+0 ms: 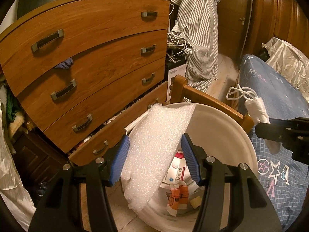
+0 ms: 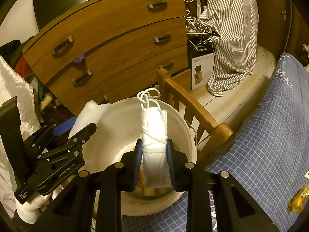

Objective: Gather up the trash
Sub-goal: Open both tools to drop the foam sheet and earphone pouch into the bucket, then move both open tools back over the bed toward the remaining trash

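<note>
**Desk:** What are the two tongs holding over the bucket?

**Photographer:** The left gripper [image 1: 154, 158] has its ribbed blue pads closed on a sheet of white foam wrap [image 1: 152, 150], pebbled and soft-edged, which leans down into the white bucket [image 1: 227, 133] from the rim nearest the dresser. The right gripper [image 2: 154, 166] is squeezed narrow on a folded white face mask [image 2: 154, 139], wound with its own cord, the ear loops sticking up above the bucket's far rim.

**Desk:** Anything already in the bucket?

**Photographer:** Yes. At the bottom lie a white carton with red print [image 1: 178, 166], an orange-and-white wrapper [image 1: 177, 197] and a small yellowish lump [image 1: 196, 201]. The bucket is round, smooth plastic, wide-mouthed.

**Desk:** And the room around it?

**Photographer:** Directly behind the bucket stands a wooden dresser [image 1: 92, 44] with curved fronts and metal bar handles; its lowest drawer [image 1: 119, 123] is pulled out and stuffed, and a scrap of blue cloth pokes from a higher one. A wooden bed frame [image 1: 208, 100] runs along the bucket's right side, carrying a blue grid-pattern sheet [image 1: 280, 100] printed with stars. Beyond the bucket, past the dresser's corner, a striped grey-and-white shirt [image 1: 199, 34] hangs over a tangle of white cables [image 1: 177, 44] and a cardboard box [image 2: 202, 69] picturing a knife block. The floor [image 1: 222, 81] is pale planks.
</note>
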Available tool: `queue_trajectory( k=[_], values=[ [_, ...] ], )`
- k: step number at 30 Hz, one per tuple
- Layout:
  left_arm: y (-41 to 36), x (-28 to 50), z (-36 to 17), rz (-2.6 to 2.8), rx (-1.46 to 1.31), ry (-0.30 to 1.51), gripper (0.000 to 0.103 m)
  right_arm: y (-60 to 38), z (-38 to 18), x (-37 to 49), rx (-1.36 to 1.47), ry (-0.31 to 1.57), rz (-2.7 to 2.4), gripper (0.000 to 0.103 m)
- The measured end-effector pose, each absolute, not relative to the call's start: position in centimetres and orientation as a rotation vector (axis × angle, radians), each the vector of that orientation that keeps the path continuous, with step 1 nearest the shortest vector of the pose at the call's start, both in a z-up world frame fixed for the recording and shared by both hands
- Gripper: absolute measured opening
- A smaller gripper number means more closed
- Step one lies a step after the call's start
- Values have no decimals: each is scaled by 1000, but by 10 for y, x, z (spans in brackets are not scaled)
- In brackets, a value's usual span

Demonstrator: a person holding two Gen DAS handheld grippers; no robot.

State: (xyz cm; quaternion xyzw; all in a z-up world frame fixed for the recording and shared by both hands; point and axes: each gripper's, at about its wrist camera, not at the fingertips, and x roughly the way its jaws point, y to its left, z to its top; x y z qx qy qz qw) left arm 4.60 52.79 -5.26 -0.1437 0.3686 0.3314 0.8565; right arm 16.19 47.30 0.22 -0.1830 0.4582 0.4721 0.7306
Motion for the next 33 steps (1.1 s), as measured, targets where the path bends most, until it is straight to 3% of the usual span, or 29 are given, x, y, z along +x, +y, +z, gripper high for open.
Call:
queue_trajectory(
  k=[2, 6, 22, 26, 33],
  values=[
    [527, 47, -52, 693, -300, 776, 55, 473, 3, 162, -402, 1009, 1041, 27],
    [527, 48, -53, 733, -281, 775, 79, 470, 4, 166, -369, 1019, 1051, 50],
    [517, 47, -55, 693, -278, 781, 79, 435, 9, 163, -308, 1014, 1067, 50],
    [485, 49, -53, 624, -267, 766, 79, 387, 15, 153, -285, 974, 1061, 50],
    [366, 94, -63, 356, -151, 787, 79, 210, 12, 152, -207, 916, 921, 52]
  ],
)
